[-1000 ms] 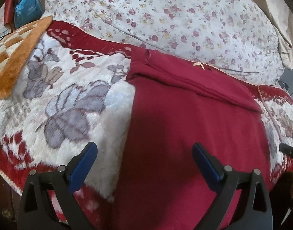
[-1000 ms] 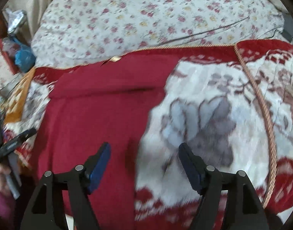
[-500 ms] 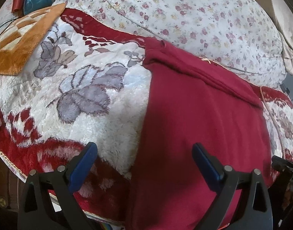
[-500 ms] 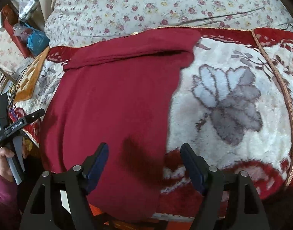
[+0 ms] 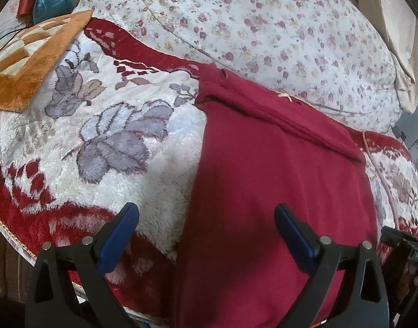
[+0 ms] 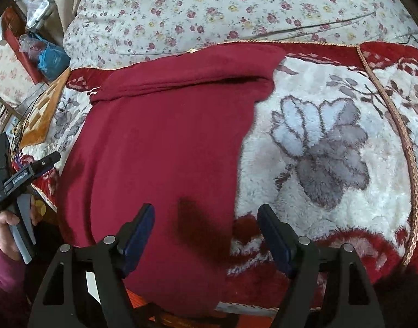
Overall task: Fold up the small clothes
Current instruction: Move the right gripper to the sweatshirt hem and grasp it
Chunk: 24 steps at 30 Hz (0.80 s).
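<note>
Blue pads on both claws stand wide apart, nothing between them. Left claw (image 5: 206, 228) hovers above the near end of the garment, its left pad over the white plush, its right pad over red cloth. Right claw (image 6: 206, 225) likewise hangs empty, jaws spread, left pad over the cloth, right pad over the blanket's red border.

Red garment (image 5: 277, 177) lies ahead of both claws, stretched lengthwise away from them on the plush blanket (image 5: 113, 136). Its near end drapes over the bed edge below the claws; the lowest hem is out of sight. At the far end a band of cloth is already turned back on itself, forming a doubled strip across the width. Garment type: cannot tell.

Beyond the blanket: floral quilt (image 5: 263, 27). Far left of the left claw: orange checked mat (image 5: 31, 63).

Judgement on step: one fold at the far end appears done; claws are positioned between grasps, probably lining up for the next fold.

Next move calls for: each claw to drop onto a near corner or side edge, left claw at the left edge, right claw at the right edge, pinch through all layers, then lift evenly and carry the near end toward the far band. Hanging portion must be gathered first. Plush surface will likely drag on the cloth; lift clear rather than slide.
</note>
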Each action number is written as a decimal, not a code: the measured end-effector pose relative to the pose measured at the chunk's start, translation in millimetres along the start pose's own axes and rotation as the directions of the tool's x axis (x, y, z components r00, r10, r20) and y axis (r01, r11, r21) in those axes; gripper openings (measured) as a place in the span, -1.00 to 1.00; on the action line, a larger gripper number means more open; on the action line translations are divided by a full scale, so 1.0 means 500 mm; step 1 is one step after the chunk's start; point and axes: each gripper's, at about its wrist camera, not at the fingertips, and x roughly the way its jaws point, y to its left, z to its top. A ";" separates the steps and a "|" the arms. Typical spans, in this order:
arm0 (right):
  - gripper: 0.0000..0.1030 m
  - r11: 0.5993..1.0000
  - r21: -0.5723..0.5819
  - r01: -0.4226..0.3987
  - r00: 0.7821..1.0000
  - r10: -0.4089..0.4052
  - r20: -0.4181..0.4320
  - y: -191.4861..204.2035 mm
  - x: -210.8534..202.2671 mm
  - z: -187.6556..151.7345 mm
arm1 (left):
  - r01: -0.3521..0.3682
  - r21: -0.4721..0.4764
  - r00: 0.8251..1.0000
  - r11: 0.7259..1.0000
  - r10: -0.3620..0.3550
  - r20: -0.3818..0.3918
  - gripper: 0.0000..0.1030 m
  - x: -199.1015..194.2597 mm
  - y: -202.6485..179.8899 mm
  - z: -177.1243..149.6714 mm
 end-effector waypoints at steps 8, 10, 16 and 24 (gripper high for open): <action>0.60 1.000 0.009 -0.004 1.000 0.004 -0.010 -0.004 0.003 -0.002 | -0.003 0.007 1.000 1.000 0.004 -0.015 0.91 0.009 -0.001 -0.005; 0.60 1.000 0.010 -0.007 1.000 0.007 -0.008 -0.005 0.003 -0.002 | -0.004 0.008 1.000 1.000 0.004 -0.014 0.91 0.009 -0.001 -0.005; 0.60 1.000 0.006 -0.009 0.999 0.009 -0.031 -0.010 0.000 -0.006 | 0.025 -0.012 0.999 1.000 -0.025 -0.031 0.91 -0.004 -0.002 -0.009; 0.63 0.996 0.062 -0.060 0.998 0.060 -0.005 -0.053 -0.036 -0.032 | 0.013 0.027 1.000 1.000 -0.013 -0.015 0.91 -0.044 -0.004 -0.041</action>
